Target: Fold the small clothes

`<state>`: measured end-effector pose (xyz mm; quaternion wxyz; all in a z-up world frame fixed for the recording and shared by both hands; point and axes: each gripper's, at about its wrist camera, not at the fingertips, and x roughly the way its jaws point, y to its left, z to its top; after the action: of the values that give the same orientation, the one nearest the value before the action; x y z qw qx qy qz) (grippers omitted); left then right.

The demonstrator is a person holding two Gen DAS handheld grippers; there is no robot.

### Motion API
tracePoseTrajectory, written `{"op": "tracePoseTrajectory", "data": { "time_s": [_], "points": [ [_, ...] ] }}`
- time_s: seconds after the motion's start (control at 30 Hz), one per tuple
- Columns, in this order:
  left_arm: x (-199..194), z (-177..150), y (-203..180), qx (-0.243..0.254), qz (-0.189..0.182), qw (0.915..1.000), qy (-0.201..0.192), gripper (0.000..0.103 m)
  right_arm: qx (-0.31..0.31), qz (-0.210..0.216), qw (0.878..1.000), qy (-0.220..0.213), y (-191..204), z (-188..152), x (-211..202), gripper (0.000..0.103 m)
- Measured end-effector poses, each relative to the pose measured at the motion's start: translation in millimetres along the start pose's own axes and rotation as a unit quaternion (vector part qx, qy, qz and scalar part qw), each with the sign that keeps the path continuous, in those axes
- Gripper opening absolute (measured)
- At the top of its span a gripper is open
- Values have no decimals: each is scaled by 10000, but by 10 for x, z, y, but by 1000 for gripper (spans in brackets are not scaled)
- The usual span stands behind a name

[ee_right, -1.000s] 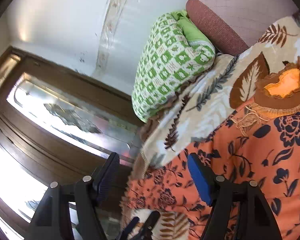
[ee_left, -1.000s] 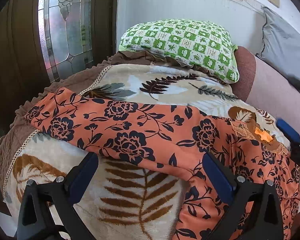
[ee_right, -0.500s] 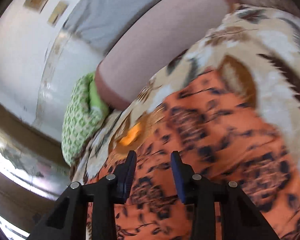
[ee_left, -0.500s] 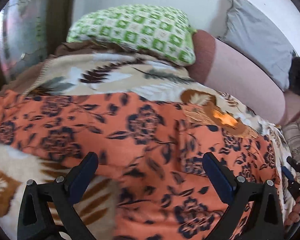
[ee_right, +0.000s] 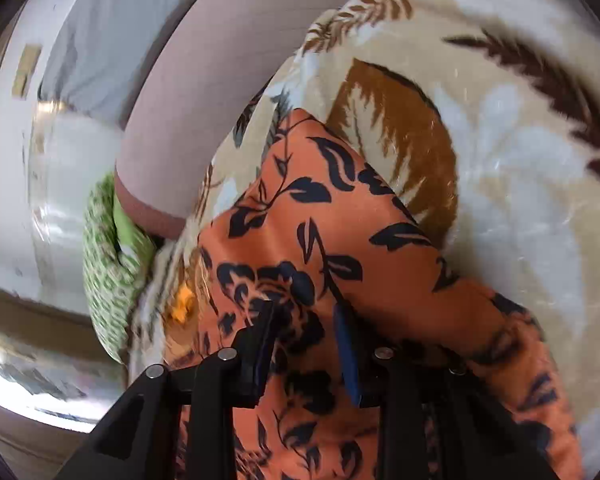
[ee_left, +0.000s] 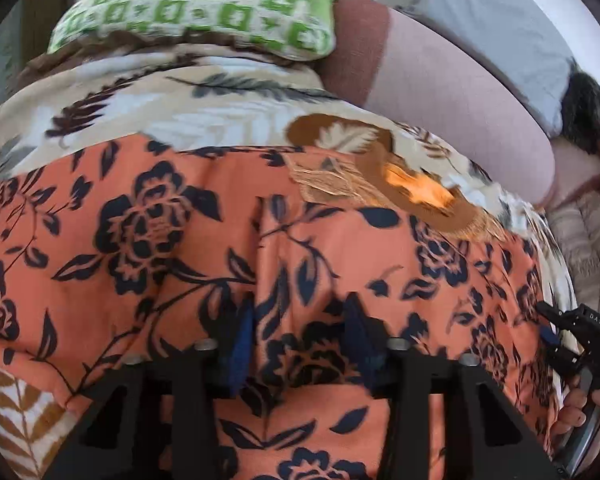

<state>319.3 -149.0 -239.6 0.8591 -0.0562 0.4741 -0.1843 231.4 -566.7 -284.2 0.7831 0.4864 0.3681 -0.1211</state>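
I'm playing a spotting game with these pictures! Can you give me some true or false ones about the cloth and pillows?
1. The orange floral garment lies on a leaf-print blanket. True.
2. The checked pillow is blue. False: it is green and white.
3. The left gripper's jaws have orange cloth between them. True.
4. The right gripper hangs over bare floor. False: it is over the orange garment.
5. The garment's flowers are yellow. False: they are dark navy.

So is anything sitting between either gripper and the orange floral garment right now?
Nothing visible. The left gripper and right gripper are both closing directly over the orange floral garment, its fabric between their jaws, on the leaf-print blanket.
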Motion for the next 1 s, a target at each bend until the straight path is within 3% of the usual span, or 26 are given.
{"op": "tracePoseTrajectory", "data": {
  "time_s": [0.07,0.13,0.27,0.37,0.57,0.8,0.83,0.9,0.97,1.0],
  "points": [
    [-25,-20,-53,133,63,9999,-72,24,-135,-134,9998,-3,-7,-83,-120,34],
    [-58,-36,-41,76,82,9998,-139,9,-181,5,9998,-46,-14,-187,-267,36],
    [-166,-16,70,-250,-650,9969,-365,6,-361,119,9992,-110,35,-447,-524,36],
    [-275,-2,45,-184,-737,9959,-485,5,-480,182,9986,-111,75,-580,-605,36],
    [-460,-10,95,-129,-626,9958,-653,5,-466,430,9980,-9,115,-587,-509,35],
    [-532,-31,224,-174,-151,9968,-760,3,-554,596,9966,-122,208,-481,-450,36],
    [-496,-29,236,-192,-77,9974,-689,3,-555,611,9964,-213,209,-462,-457,38],
    [-451,-48,250,-198,31,9980,-598,3,-601,626,9955,-369,220,-423,-434,69],
    [-405,-67,208,-155,118,9987,-468,5,-603,696,9952,-317,208,-385,-347,70],
    [-381,-80,170,-99,132,9992,-363,14,-575,671,9960,-155,181,-373,-257,70]
  ]
}}
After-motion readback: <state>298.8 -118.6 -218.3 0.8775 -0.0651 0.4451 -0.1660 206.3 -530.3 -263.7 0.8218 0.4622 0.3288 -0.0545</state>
